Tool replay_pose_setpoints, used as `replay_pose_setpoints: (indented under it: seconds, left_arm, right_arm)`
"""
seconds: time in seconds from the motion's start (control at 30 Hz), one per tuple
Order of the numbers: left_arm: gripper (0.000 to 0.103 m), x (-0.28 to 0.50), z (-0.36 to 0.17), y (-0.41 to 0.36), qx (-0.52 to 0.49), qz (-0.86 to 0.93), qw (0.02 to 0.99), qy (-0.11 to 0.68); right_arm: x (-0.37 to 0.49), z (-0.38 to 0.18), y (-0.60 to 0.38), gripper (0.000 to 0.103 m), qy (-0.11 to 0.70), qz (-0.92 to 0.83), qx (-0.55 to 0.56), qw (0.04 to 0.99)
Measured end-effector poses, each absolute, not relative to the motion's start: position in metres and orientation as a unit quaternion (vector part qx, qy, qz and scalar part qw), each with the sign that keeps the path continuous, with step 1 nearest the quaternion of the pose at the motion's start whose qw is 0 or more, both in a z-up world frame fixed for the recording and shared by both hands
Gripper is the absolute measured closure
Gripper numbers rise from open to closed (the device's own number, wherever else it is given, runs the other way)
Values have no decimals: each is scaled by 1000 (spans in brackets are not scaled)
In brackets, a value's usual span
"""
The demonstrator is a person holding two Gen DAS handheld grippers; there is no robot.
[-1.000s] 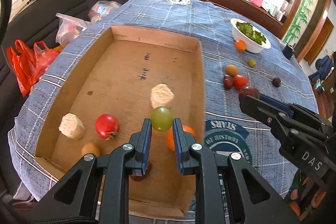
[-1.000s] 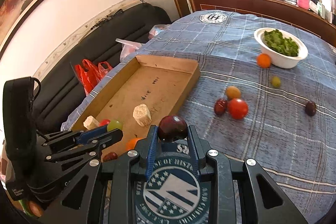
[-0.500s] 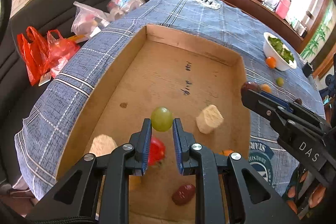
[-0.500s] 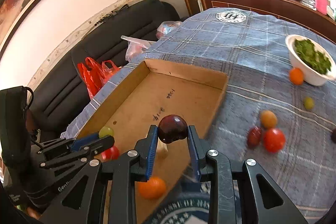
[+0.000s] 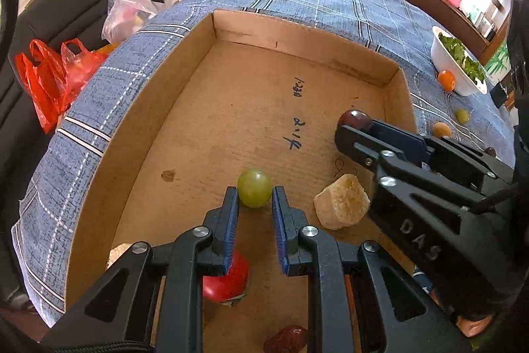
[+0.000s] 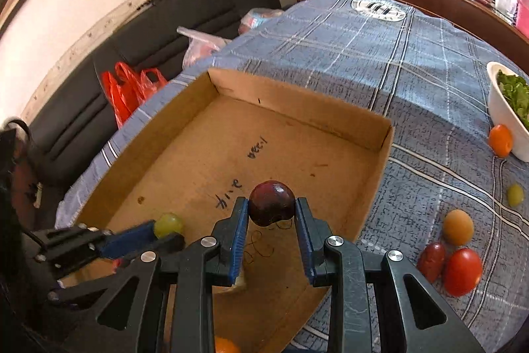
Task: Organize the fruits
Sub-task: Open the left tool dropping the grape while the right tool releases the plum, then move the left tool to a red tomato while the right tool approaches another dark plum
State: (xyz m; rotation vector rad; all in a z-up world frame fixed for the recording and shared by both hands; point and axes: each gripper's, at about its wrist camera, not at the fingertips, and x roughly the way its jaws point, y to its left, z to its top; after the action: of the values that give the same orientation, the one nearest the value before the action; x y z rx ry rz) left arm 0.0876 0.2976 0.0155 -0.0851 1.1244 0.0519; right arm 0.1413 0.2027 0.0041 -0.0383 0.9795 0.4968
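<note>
- Now both grippers hang over the box (image 5: 393,78), where a second ago the right gripper (image 6: 271,220) was still above the cloth beside it.
- Its jaws are clamped on a dark plum (image 6: 271,203), which sits above the box floor near the scribbled writing.
- The left gripper (image 5: 254,204) has come further into the box too; its jaws pinch a green grape (image 5: 255,188) by the tips, above the floor near the box's middle.
- Below it, inside the box, lie a red tomato (image 5: 228,283), a pale chunk (image 5: 342,204) and a dark red fruit (image 5: 287,343) at the near wall.
- Outside the box, to its right, fruit is left on the cloth (image 6: 429,62): a red tomato, a small dark red one touching it, an orange-yellow one just behind, a green grape further off, and an orange fruit against the white bowl (image 6: 506,121).
- By my reading, both carries are almost done: each fruit only needs lowering and letting go, then the cloth fruit follows.
</note>
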Motion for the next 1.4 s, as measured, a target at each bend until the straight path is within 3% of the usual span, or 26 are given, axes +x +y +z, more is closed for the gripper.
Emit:
replay_pose_setpoints:
  seconds: [0.33,0.47,0.83,1.4]
  left_arm:
    - [75,88,15,298,-48,19,842,537]
    - [73,83,22,303,-59,24,846,529]
    - [73,57,48,294,-63,24,864,499]
    - [73,37,65,250,-46,-10,870,491]
  right_arm:
    - [141,5,208,72,464,231,-40,854]
    - [139,11,201,60,460,231,-25,857]
    - [106,43,159,60,433,232,23,871]
    - [67,46,85,60,435,189,54,879]
